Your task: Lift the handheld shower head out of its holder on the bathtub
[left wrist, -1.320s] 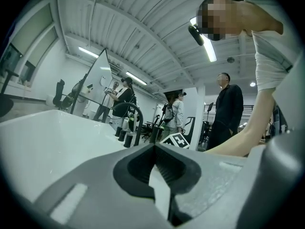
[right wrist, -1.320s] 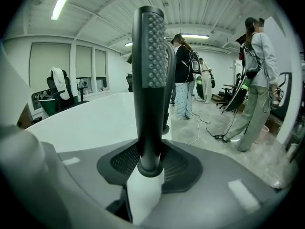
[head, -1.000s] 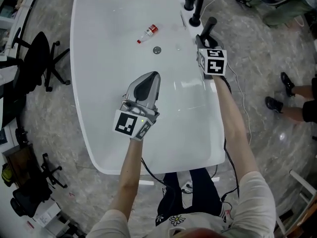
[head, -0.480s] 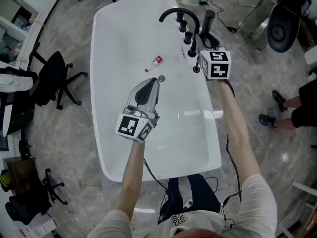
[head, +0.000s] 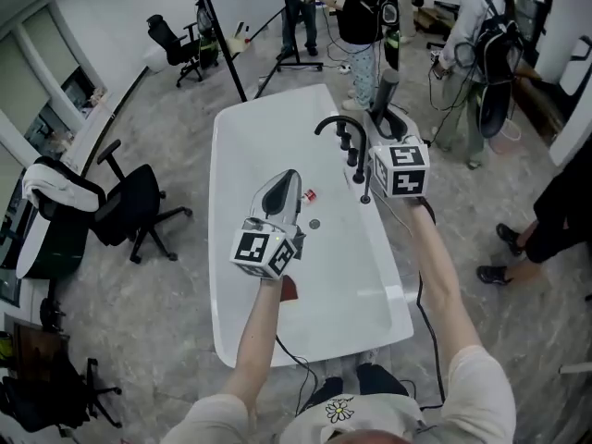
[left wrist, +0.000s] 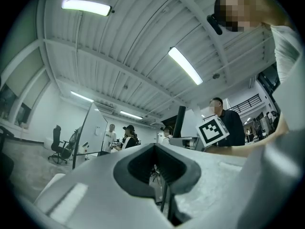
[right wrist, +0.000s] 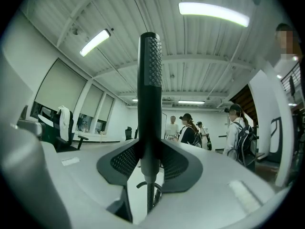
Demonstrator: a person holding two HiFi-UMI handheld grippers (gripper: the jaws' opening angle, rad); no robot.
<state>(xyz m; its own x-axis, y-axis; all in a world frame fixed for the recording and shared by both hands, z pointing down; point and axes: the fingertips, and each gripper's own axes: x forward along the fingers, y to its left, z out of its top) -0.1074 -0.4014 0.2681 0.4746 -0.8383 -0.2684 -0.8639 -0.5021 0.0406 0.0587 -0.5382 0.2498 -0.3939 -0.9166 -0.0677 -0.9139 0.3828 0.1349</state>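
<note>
Lower end of shower head [head: 387, 95] behind right gripper [right wrist: 149, 151] in head view; small red object [head: 310, 194] unidentifiable.

Marbled floor [head: 166, 326], office chairs [head: 139, 213], strip lights [right wrist: 213, 13]

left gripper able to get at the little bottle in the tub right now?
Probably yes: the left gripper hangs above the open tub near the bottle, with nothing between them. Its shut jaws would need opening first.

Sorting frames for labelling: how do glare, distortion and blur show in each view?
Head view: sharp, evenly lit, wide-angle bowing at the edges, soft sheen on the bathtub. Left gripper view: fisheye circle, black corners, ceiling lights blown out. Right gripper view: same fisheye; shower head crisp against the ceiling.
</note>
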